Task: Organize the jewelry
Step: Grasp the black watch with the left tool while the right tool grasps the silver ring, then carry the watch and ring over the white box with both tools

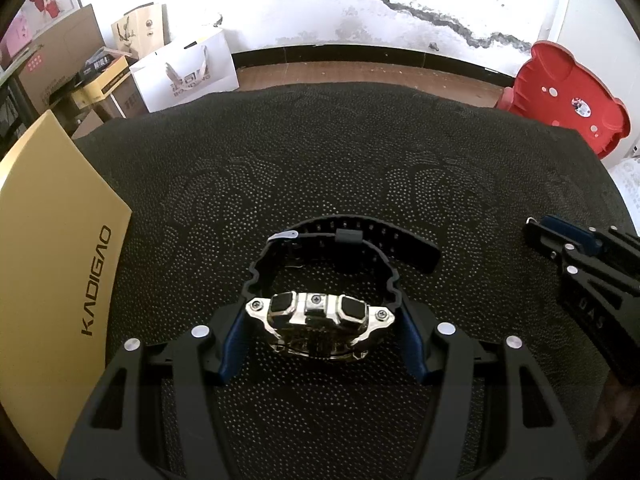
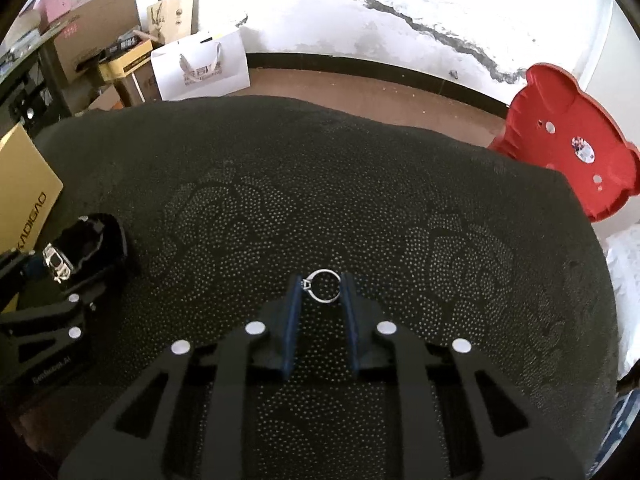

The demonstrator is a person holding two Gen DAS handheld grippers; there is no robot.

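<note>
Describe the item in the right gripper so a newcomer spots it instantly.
On the dark dotted mat, look between the blue pads of the right gripper. There a thin silver ring is pinched. Unlike the bulky black-strapped watch in the left gripper, it is tiny and bare metal.

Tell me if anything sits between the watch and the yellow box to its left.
Nothing visible does. The watch sits between the fingers of the left hand-held gripper, and only bare black mat lies between it and the yellow box. The ring is off on the right side.
</note>
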